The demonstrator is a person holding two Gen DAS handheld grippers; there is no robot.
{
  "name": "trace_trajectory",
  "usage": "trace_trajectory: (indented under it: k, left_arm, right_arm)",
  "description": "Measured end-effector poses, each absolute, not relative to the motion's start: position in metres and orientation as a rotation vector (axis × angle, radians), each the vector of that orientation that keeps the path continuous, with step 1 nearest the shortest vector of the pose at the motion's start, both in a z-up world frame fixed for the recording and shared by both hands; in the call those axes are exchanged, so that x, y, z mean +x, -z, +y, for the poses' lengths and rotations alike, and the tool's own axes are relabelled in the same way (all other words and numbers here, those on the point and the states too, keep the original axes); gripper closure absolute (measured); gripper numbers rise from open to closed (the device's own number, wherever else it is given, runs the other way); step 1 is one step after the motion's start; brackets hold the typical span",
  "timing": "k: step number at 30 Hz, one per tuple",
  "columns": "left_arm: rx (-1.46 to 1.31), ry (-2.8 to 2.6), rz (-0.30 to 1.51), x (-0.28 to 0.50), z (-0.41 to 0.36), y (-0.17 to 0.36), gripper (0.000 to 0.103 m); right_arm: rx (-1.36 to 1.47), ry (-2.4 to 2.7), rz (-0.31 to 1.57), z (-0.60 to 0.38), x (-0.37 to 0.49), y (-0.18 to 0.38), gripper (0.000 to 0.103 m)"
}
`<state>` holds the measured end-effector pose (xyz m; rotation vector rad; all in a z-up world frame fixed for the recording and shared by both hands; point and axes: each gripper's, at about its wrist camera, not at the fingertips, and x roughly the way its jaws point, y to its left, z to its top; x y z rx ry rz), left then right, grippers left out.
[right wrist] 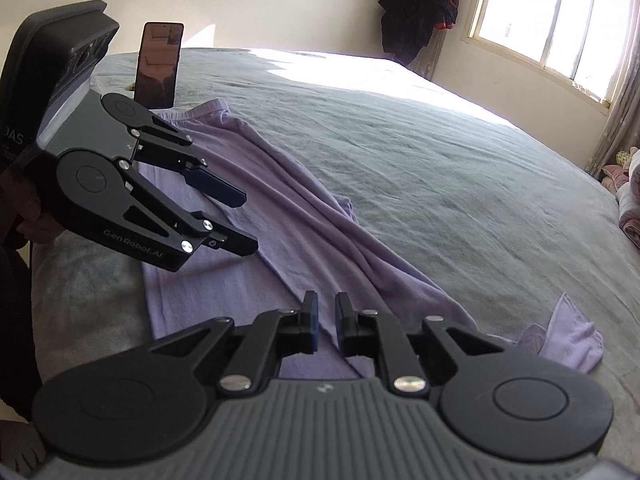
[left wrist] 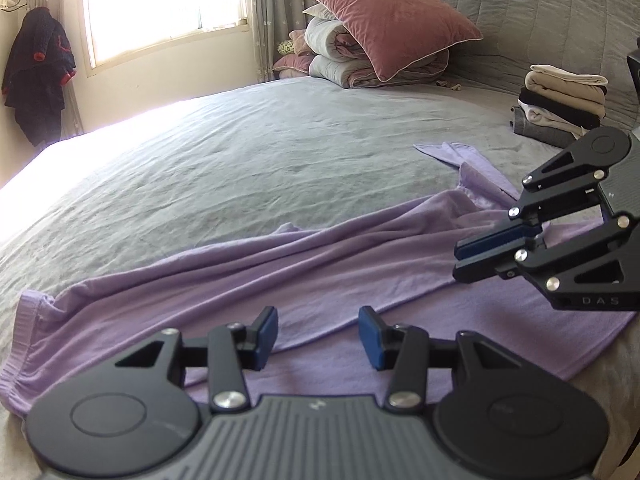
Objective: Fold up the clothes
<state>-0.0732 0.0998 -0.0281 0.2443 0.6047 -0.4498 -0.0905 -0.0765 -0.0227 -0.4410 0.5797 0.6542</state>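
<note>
Lilac garment (left wrist: 304, 248) spread along the bed's (left wrist: 240, 152) near edge, left tool (left wrist: 318, 330) half open and empty above it, right tool (right wrist: 326, 312) barely parted, gripping nothing

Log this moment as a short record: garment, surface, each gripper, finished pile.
garment: lilac garment, spread loosely and creased, sleeve trailing
surface: grey bedsheet
left gripper: jaws apart above the garment, nothing between them
right gripper: narrow gap, no cloth pinched
finished pile: folded clothes near the headboard
other: phone standing upright at the bed's edge
</note>
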Motion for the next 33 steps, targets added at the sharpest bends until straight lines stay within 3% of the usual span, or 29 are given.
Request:
trace_trajectory:
  k: [5,7,9,10,18,19,20,22,27,29,33]
  left_arm:
    - [0.280,0.478,0.620,-0.074,0.095,0.032,0.057]
    - [0.283,0.486,0.623,-0.074,0.093,0.032,0.057]
    - [0.291,0.490,0.623,-0.073,0.090,0.033,0.057]
    - [0.299,0.491,0.620,-0.073,0.088,0.033,0.057]
    - [0.357,0.431,0.570,-0.070,0.076,0.033,0.058]
    - [0.360,0.423,0.565,-0.070,0.075,0.034,0.068]
    - [0.363,0.416,0.560,-0.070,0.074,0.034,0.087]
    - [0.367,0.396,0.542,-0.071,0.073,0.032,0.100]
    - [0.353,0.350,0.482,-0.077,0.078,0.021,0.102]
    - [0.341,0.336,0.466,-0.078,0.081,0.017,0.102]
    - [0.324,0.329,0.440,-0.083,0.085,0.010,0.102]
  right_arm:
    - [-0.475,-0.642,0.595,-0.071,-0.085,0.034,0.075]
    - [-0.468,-0.636,0.592,-0.070,-0.079,0.035,0.075]
    - [-0.458,-0.630,0.597,-0.069,-0.074,0.036,0.086]
    - [-0.455,-0.624,0.593,-0.069,-0.073,0.036,0.102]
    - [-0.373,-0.631,0.512,-0.079,-0.086,0.005,0.102]
    - [-0.362,-0.640,0.504,-0.080,-0.088,0.001,0.102]
    - [-0.354,-0.648,0.501,-0.080,-0.089,-0.001,0.102]
    - [-0.353,-0.656,0.503,-0.078,-0.090,0.000,0.101]
    - [-0.408,-0.643,0.490,-0.071,-0.094,0.011,0.083]
    - [-0.416,-0.654,0.479,-0.069,-0.098,0.013,0.050]
    - [-0.477,-0.649,0.445,-0.060,-0.101,0.020,0.048]
